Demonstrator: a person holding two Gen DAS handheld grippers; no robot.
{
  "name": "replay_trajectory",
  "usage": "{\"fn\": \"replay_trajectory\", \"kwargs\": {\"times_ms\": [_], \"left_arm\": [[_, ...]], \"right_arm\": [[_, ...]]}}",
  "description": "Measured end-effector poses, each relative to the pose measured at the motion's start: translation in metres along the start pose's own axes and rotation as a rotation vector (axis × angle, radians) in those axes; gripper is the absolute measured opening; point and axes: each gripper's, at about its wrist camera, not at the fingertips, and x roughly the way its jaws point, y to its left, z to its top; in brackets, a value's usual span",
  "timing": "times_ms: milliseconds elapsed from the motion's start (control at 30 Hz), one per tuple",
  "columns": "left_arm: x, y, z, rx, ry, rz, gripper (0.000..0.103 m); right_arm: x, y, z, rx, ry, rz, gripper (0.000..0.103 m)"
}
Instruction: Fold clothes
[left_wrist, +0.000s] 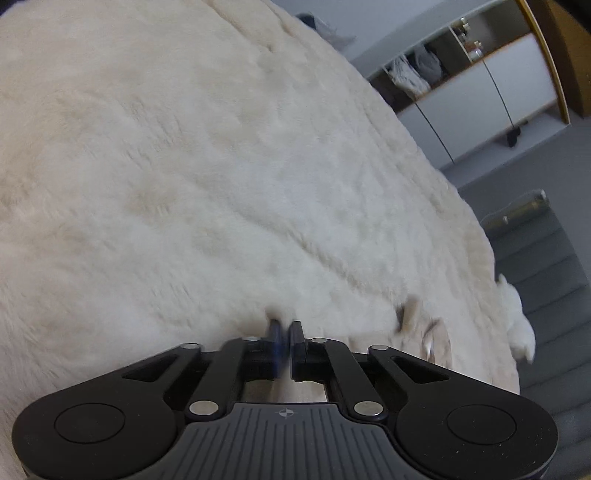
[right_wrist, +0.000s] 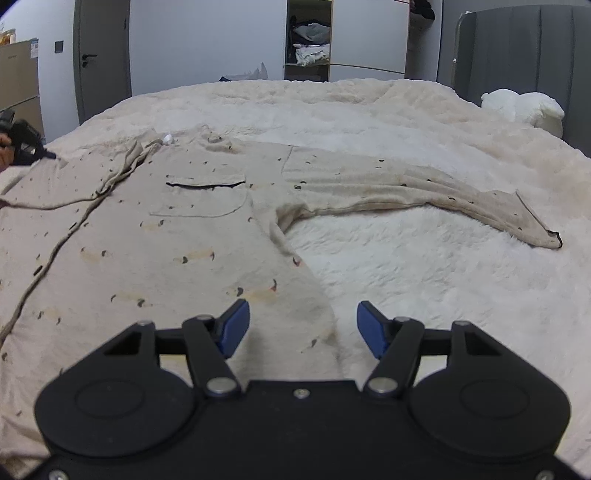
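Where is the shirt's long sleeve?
In the right wrist view, the sleeve stretches out rightward from the shirt across the fluffy blanket, its cuff pointing toward the white pillow.

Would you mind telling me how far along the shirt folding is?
Early. Done: the pyjama shirt lies spread flat on the fluffy blanket. In hand: the left gripper is shut at its far edge; the right gripper hovers open at the hem. Left: the sleeve lies outstretched, nothing folded.
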Motion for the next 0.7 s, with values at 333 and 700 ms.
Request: {"fn": "replay_trajectory", "kwargs": {"times_ms": [333, 700], "left_arm": [[-0.052, 0.019, -0.067, 0.053, 0.108, 0.038, 0.062], [-0.090, 0.036, -0.163, 0.076, 0.120, 0.047, 0.000]], "right_arm": [[-0.010, 0.000, 0.001, -0.001, -0.040, 0.022, 0.062], [-0.023, -0.004, 0.002, 0.033, -0.082, 0.067, 0.063]]}}
